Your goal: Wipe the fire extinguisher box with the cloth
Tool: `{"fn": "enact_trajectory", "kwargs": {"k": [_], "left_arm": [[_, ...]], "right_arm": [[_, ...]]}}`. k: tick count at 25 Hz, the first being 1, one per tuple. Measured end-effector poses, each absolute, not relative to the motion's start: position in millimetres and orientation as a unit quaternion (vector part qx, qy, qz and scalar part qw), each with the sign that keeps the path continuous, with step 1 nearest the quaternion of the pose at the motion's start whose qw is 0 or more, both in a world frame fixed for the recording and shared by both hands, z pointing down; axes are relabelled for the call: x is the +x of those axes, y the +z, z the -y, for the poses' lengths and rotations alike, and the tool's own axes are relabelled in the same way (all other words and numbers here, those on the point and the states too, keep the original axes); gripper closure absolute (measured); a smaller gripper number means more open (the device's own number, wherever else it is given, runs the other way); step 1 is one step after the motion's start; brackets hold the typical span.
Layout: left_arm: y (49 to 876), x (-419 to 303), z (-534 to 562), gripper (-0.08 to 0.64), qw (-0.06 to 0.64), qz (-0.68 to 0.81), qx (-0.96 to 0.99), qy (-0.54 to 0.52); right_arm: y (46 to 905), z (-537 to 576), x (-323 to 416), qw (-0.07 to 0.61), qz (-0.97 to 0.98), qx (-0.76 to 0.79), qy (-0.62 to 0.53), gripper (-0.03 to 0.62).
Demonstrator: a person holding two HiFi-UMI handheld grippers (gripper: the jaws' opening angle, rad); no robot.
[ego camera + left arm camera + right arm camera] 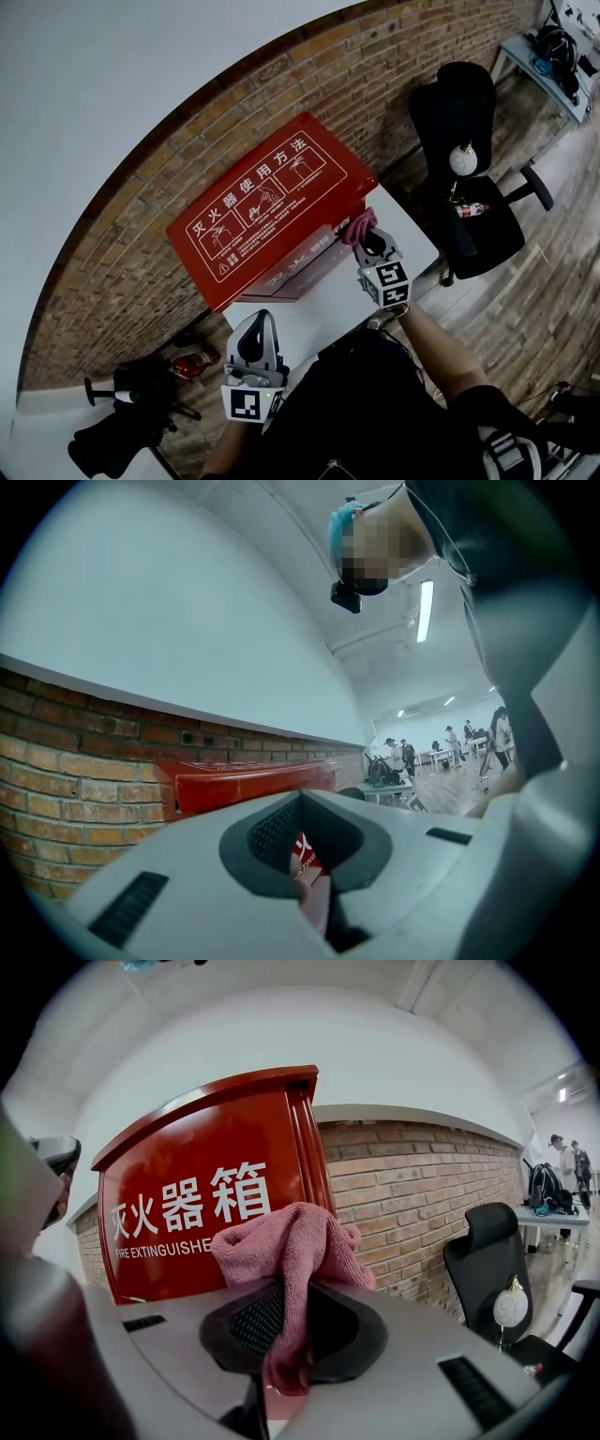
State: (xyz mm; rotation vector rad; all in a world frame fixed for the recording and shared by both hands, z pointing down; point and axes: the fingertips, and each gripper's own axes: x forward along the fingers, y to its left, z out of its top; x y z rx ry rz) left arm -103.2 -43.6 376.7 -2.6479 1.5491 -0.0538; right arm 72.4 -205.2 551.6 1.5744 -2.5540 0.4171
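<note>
The red fire extinguisher box (272, 206) is sitting at the centre of the head view, on the white bench (323, 309) and against the brick wall (112, 253). The right gripper (373, 239) is clamping the pink cloth (358, 226) between its jaws and holding it just right of centre, against the box's lower right corner. In the right gripper view the cloth (291, 1241) is bunching up over the jaws, with the box's lettered front (187, 1185) filling the left half behind it. The left gripper (255, 333) is hovering over the bench at lower centre, apart from the box, with its jaws drawn together to a narrow slit and holding nothing.
</note>
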Motion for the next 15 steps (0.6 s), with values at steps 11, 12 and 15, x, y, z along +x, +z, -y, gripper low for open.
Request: {"fn": "enact_trajectory", "kwargs": {"k": [11, 12, 15], "left_arm": [[381.1, -97.7, 47.9, 0.511, 0.033, -0.508, -0.860, -0.024], [381.7, -97.0, 47.8, 0.511, 0.033, -0.508, -0.860, -0.024], [385.1, -96.4, 47.9, 0.511, 0.029, -0.508, -0.860, -0.028]], "right_arm": [[569.2, 206.2, 72.1, 0.073, 0.846, 0.508, 0.142, 0.529], [570.1, 206.0, 72.3, 0.075, 0.846, 0.508, 0.142, 0.529], [570.7, 206.5, 72.0, 0.071, 0.846, 0.509, 0.141, 0.529]]}}
